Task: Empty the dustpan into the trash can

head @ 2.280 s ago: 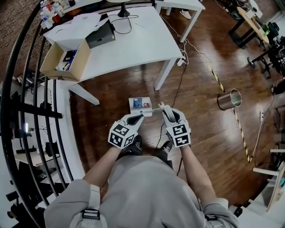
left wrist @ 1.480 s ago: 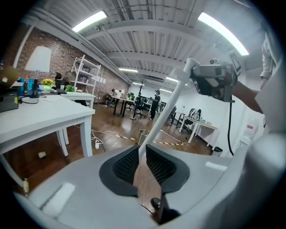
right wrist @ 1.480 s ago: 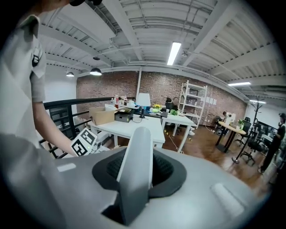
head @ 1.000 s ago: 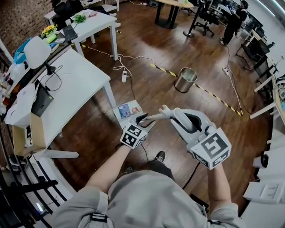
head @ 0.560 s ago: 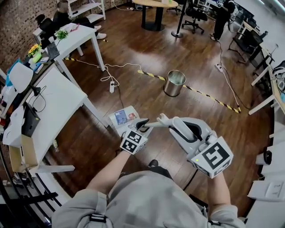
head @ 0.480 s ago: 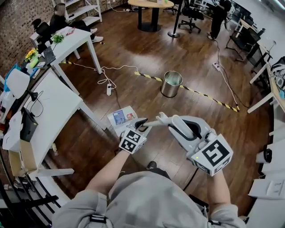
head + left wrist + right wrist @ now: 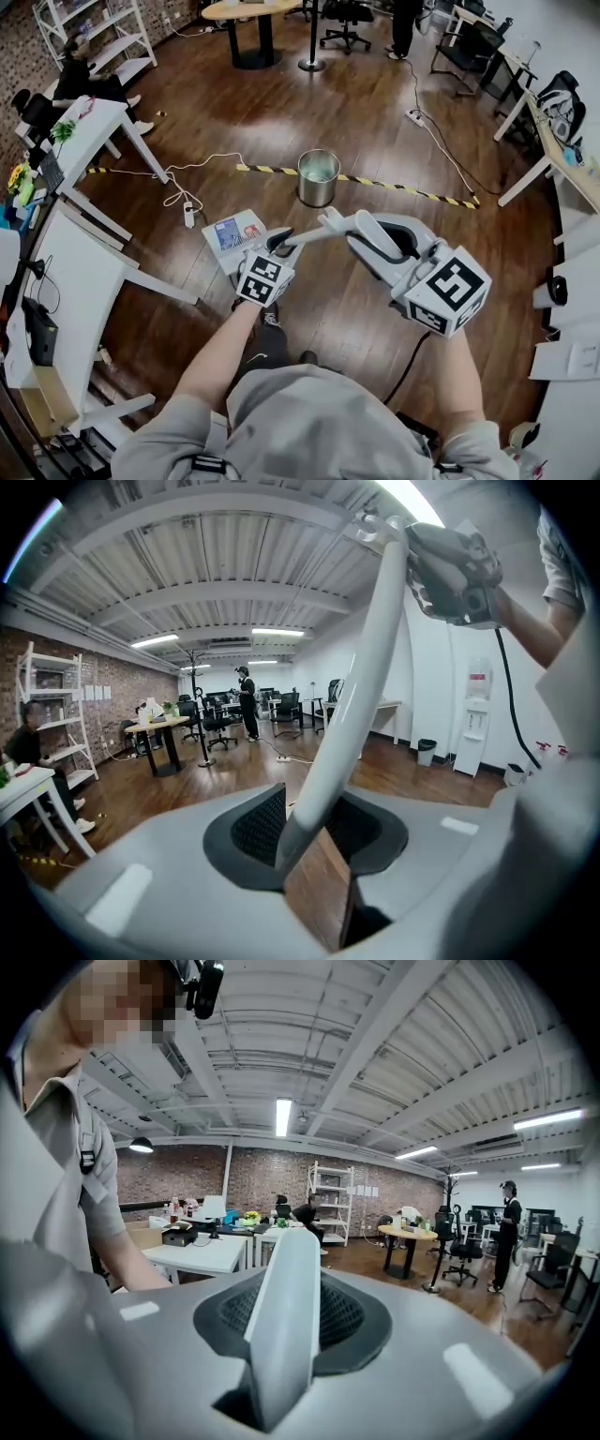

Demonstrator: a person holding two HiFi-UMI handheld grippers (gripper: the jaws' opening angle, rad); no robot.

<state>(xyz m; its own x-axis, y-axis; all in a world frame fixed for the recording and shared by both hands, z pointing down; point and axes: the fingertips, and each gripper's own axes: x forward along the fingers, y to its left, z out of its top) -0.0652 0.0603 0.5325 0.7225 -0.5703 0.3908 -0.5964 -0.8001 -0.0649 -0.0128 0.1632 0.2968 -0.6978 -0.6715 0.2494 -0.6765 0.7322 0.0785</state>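
Observation:
The dustpan point(image 7: 232, 236) is a grey pan with coloured paper scraps in it, hanging above the wooden floor on a long white handle point(image 7: 305, 232). My left gripper point(image 7: 279, 243) is shut on the handle near the pan; its jaws have just been closing, with the handle point(image 7: 349, 691) between them. My right gripper point(image 7: 343, 226) is shut on the handle's upper end point(image 7: 281, 1297). The trash can point(image 7: 319, 176), an open metal cylinder, stands on the floor a short way beyond the pan. In the left gripper view the right gripper point(image 7: 452, 566) shows at top right.
White tables point(image 7: 70, 272) stand at the left, with a cable and power strip point(image 7: 187, 214) on the floor beside them. Yellow-black tape point(image 7: 403, 190) runs across the floor past the can. Beyond are a round table point(image 7: 242, 9), office chairs and a seated person point(image 7: 80, 82).
The dustpan, held in both grippers, has travelled across the room. The trash can, first far off to the right, now stands close ahead, and the tables have slid off to the left.

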